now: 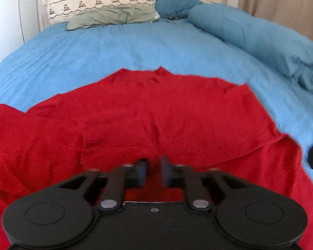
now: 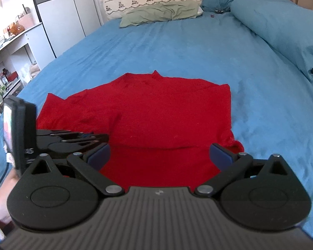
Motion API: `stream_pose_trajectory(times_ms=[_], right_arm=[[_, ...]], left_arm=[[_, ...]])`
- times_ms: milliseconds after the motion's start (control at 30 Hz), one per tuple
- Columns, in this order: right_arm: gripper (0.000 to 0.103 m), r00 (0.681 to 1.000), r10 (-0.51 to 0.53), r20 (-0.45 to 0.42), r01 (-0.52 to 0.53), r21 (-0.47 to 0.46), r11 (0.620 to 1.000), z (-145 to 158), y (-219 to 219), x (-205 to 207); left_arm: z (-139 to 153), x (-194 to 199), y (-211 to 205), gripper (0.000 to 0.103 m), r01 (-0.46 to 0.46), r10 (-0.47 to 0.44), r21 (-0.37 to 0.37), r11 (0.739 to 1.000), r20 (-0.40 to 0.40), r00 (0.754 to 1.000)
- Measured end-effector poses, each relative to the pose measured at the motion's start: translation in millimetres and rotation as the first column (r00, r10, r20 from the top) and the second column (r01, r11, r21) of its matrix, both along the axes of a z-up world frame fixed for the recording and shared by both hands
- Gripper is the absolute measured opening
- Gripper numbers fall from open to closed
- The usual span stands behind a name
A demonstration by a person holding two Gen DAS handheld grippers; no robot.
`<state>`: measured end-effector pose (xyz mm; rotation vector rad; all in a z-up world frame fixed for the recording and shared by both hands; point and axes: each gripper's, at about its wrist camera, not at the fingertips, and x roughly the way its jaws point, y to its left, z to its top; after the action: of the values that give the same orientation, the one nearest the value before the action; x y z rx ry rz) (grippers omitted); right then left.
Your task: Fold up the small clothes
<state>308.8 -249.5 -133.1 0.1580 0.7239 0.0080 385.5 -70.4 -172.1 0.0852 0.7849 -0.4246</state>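
Red knit top (image 2: 167, 112) lies spread on the blue bedsheet (image 2: 177, 48), partly folded w/ one sleeve across the body. Left gripper (image 1: 154, 174) jaws nearly shut; can't tell if pinching fabric. Right gripper (image 2: 159, 156) wide open, holding nothing. Likely mid-fold; next needs a hem grab. No containers visible.

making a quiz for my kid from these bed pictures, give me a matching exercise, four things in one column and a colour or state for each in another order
Things:
1. sweater
2. bedsheet
3. left gripper
4. right gripper

Colours or states:
A. fingers wide apart
B. red, spread out on the bed
C. blue, lying under the garment
D. fingers nearly together, only a narrow gap

Pairs: 1-B, 2-C, 3-D, 4-A
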Motion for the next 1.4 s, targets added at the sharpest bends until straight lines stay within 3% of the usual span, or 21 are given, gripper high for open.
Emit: stream_pose_trajectory(times_ms=[33, 67, 167, 233, 400, 500, 633, 767, 933, 1000, 1033, 1100, 1233, 1300, 1400], right_arm=[[0.103, 1.0, -0.002, 0.006, 0.002, 0.0, 1.0, 1, 0, 0], [0.103, 1.0, -0.004, 0.012, 0.004, 0.0, 1.0, 2, 0, 1], [0.103, 0.999, 0.003, 0.036, -0.003, -0.003, 1.0, 10, 1, 7], [0.103, 0.999, 0.026, 0.042, -0.025, -0.02, 0.999, 14, 7, 13], [0.103, 0.982, 0.187, -0.024, -0.188, -0.069, 0.98, 9, 50, 36], [0.103, 0.96, 0.278, -0.028, -0.279, -0.152, 0.948, -3, 87, 48], [0.101, 0.926, 0.373, -0.048, -0.374, -0.219, 0.901, -23, 131, 63], [0.087, 0.905, 0.416, -0.09, -0.422, -0.326, 0.846, -45, 167, 77], [0.073, 0.882, 0.455, -0.124, -0.455, -0.474, 0.753, -71, 198, 94], [0.054, 0.874, 0.468, -0.13, -0.467, -0.486, 0.738, -76, 201, 101], [0.037, 0.872, 0.47, -0.136, -0.472, -0.484, 0.737, -77, 201, 105], [0.029, 0.889, 0.441, -0.121, -0.443, -0.465, 0.766, -74, 193, 110], [0.027, 0.959, 0.284, -0.005, -0.272, -0.303, 0.914, -50, 150, 111], [0.027, 0.984, 0.177, 0.026, -0.167, -0.22, 0.961, -46, 124, 109], [0.03, 0.995, 0.095, -0.01, -0.096, -0.132, 0.987, -58, 96, 106]], left_arm=[[3, -2, 7, 0.068, -0.006, 0.006, -0.025, 1.0, 0.003, 1.0], [10, -6, 13, 0.076, -0.026, 0.027, -0.047, 0.999, 0.017, 0.999], [27, -21, 41, 0.081, -0.101, 0.104, -0.051, 0.994, 0.069, 0.992], [32, -26, 65, 0.093, -0.189, 0.192, -0.041, 0.981, 0.109, 0.975], [33, -15, 112, 0.094, -0.321, 0.315, 0.01, 0.947, 0.155, 0.936], [30, -11, 134, 0.094, -0.393, 0.381, 0.034, 0.919, 0.179, 0.907], [19, 5, 157, 0.094, -0.46, 0.455, 0.005, 0.888, 0.13, 0.881], [13, 7, 168, 0.094, -0.496, 0.495, -0.019, 0.868, 0.107, 0.862], [12, 5, 170, 0.094, -0.487, 0.484, -0.005, 0.873, 0.108, 0.868], [12, 5, 170, 0.094, -0.477, 0.476, -0.016, 0.879, 0.106, 0.873], [12, 5, 171, 0.094, -0.472, 0.471, -0.018, 0.882, 0.104, 0.876], [12, 5, 171, 0.094, -0.457, 0.457, -0.022, 0.889, 0.096, 0.885], [16, 4, 167, 0.094, -0.446, 0.447, -0.037, 0.894, 0.105, 0.888], [17, 2, 164, 0.094, -0.434, 0.437, -0.052, 0.899, 0.105, 0.893], [16, 0, 153, 0.094, -0.406, 0.41, -0.05, 0.912, 0.107, 0.906]])
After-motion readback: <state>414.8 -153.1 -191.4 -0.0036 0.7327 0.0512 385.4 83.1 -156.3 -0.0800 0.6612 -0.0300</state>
